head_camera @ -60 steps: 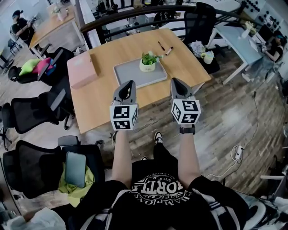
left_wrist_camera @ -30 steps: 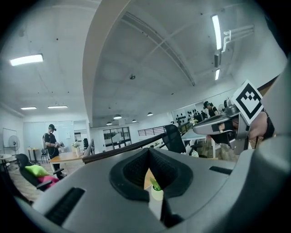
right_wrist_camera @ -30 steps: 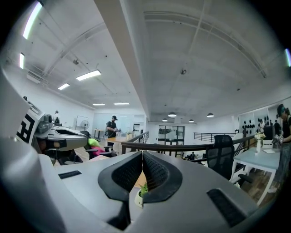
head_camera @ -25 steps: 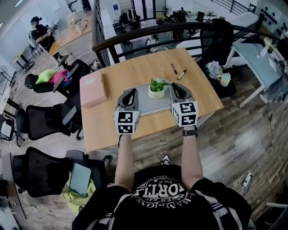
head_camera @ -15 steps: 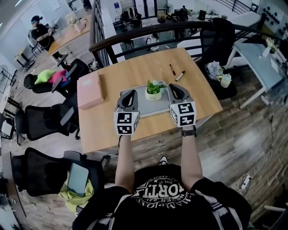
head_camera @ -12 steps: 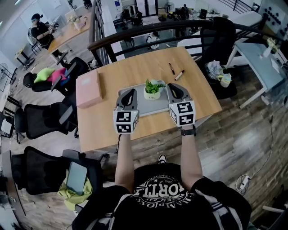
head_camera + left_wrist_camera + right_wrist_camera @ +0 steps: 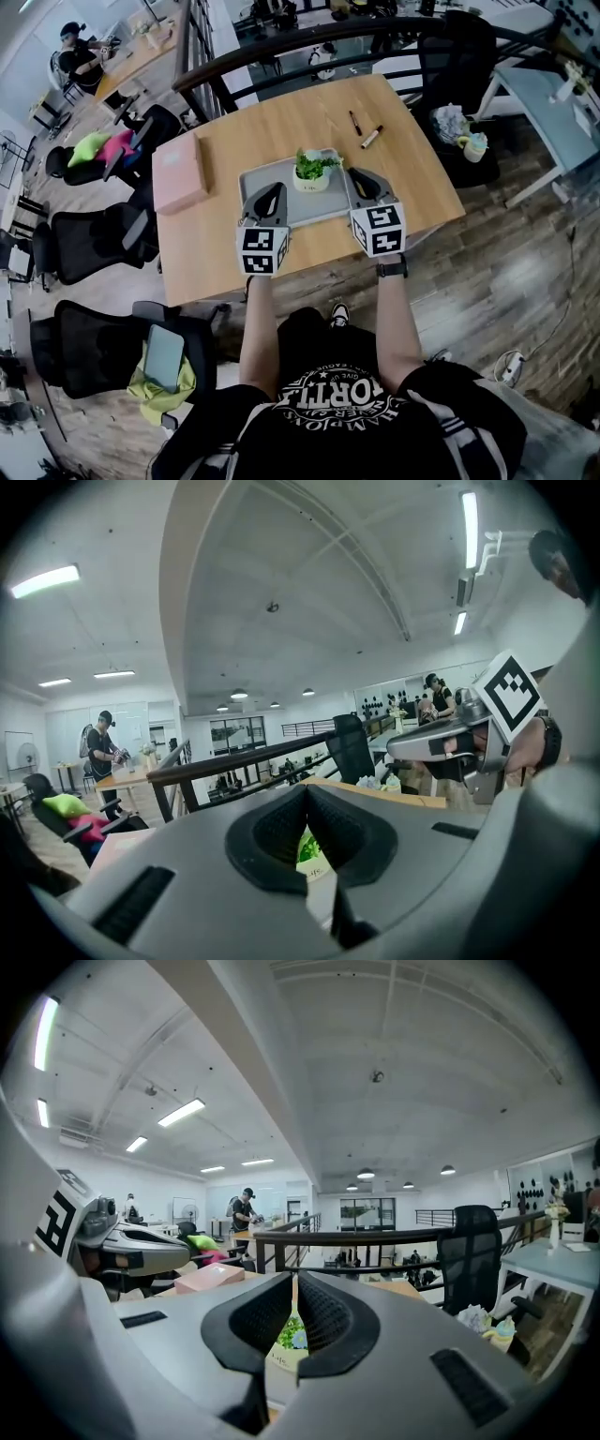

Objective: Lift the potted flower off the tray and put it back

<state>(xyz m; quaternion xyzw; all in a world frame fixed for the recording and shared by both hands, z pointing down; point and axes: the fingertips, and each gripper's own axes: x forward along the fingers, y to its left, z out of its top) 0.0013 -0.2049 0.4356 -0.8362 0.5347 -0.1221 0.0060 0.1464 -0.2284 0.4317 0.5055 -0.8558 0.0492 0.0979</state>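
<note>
A small white pot with green leaves, the potted flower [image 7: 311, 172], stands on the far part of a grey tray [image 7: 267, 171] on the wooden table [image 7: 412, 178]. My left gripper [image 7: 272, 189] is over the tray's near left part and is shut with nothing in it. Over the tray's right edge, just right of the pot, my right gripper [image 7: 358, 174] is shut and empty too. In the left gripper view the flower [image 7: 308, 853] shows through the gap below the closed jaws. The right gripper view has the flower [image 7: 286, 1338] the same way.
A pink box [image 7: 178, 173] lies on the table left of the tray. Two pens [image 7: 366, 131] lie beyond it at the right. Black office chairs [image 7: 94, 244] stand left of the table, another chair [image 7: 459, 47] and a dark railing [image 7: 281, 56] behind it.
Both grippers have moved forward and down, from the table's near edge to over the tray on either side of the pot. Both stayed shut.
</note>
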